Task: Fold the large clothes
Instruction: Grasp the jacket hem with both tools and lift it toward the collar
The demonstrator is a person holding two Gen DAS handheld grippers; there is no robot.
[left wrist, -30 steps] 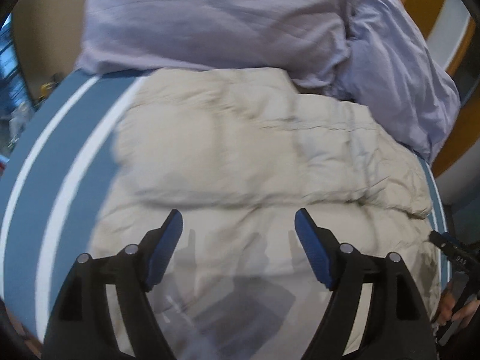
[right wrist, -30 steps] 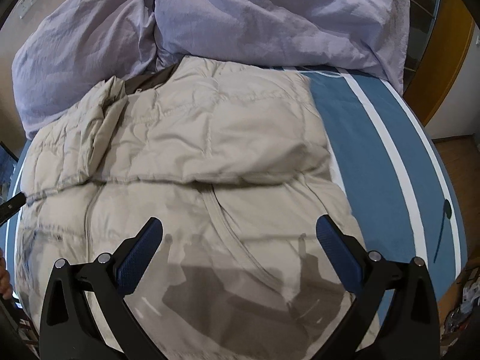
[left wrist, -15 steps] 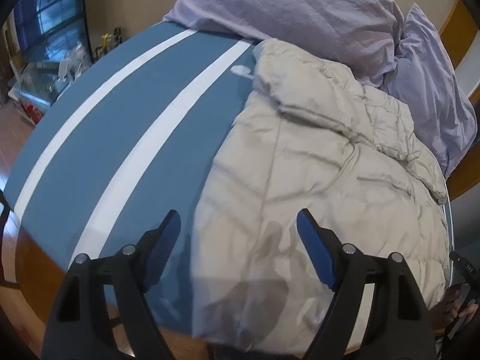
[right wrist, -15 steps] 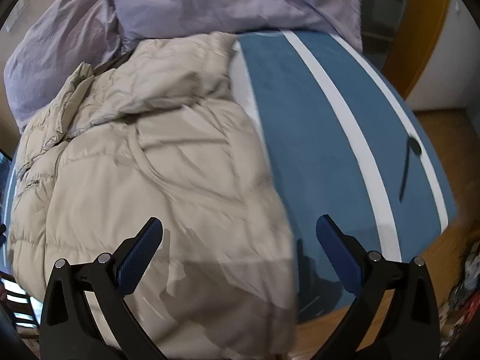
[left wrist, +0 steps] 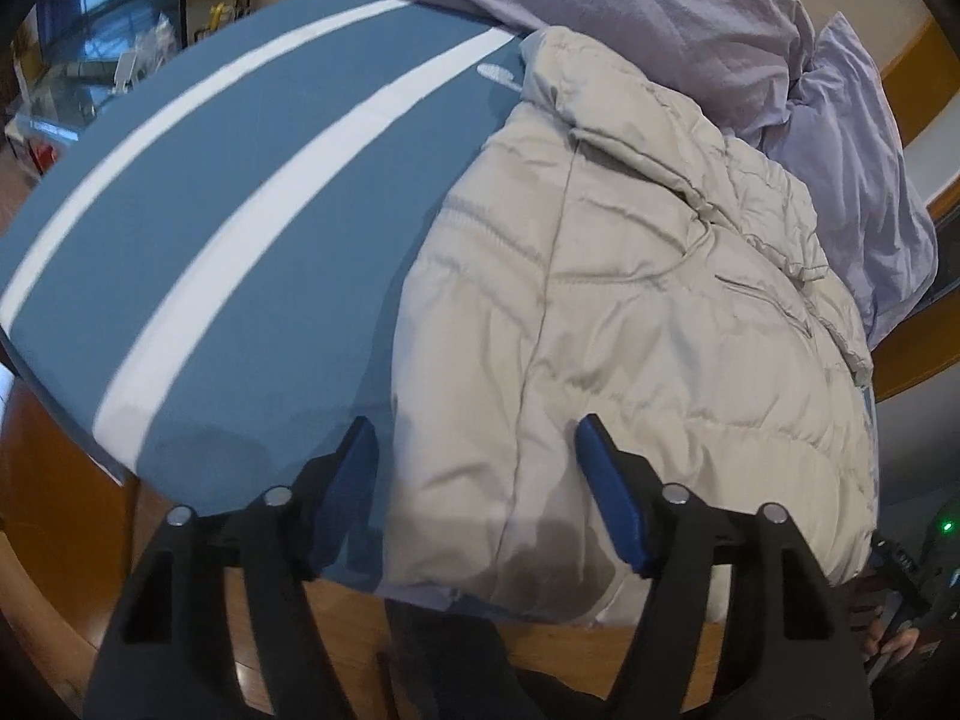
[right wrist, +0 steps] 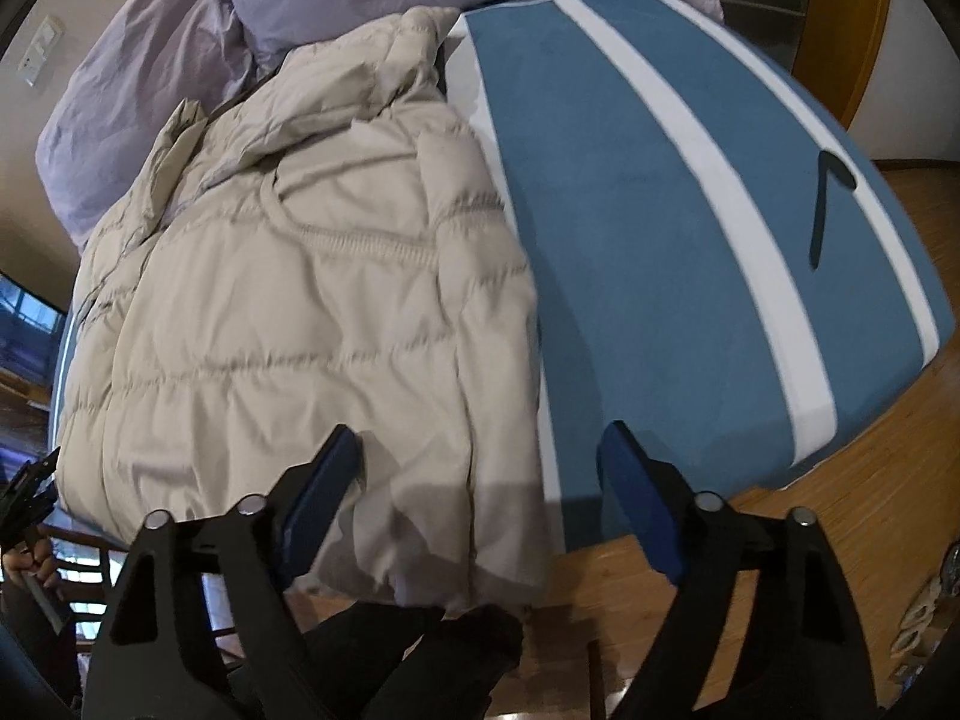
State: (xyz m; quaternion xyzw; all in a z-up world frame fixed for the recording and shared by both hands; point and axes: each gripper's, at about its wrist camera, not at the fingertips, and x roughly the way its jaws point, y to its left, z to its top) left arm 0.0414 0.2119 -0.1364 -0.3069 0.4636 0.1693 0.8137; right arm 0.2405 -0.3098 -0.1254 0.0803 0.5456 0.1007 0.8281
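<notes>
Both the left gripper (left wrist: 477,489) and right gripper (right wrist: 480,495) hang spread and empty over the beige puffer jacket's (left wrist: 630,330) hem corners. Pinch each corner deep, through all the layers, then lift evenly

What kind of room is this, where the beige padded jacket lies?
Most likely a bedroom at home. The beige quilted puffer jacket lies on a bed with a blue cover with white stripes, crumpled lilac bedding is piled at the bed's far end, and a wooden floor surrounds it.
</notes>
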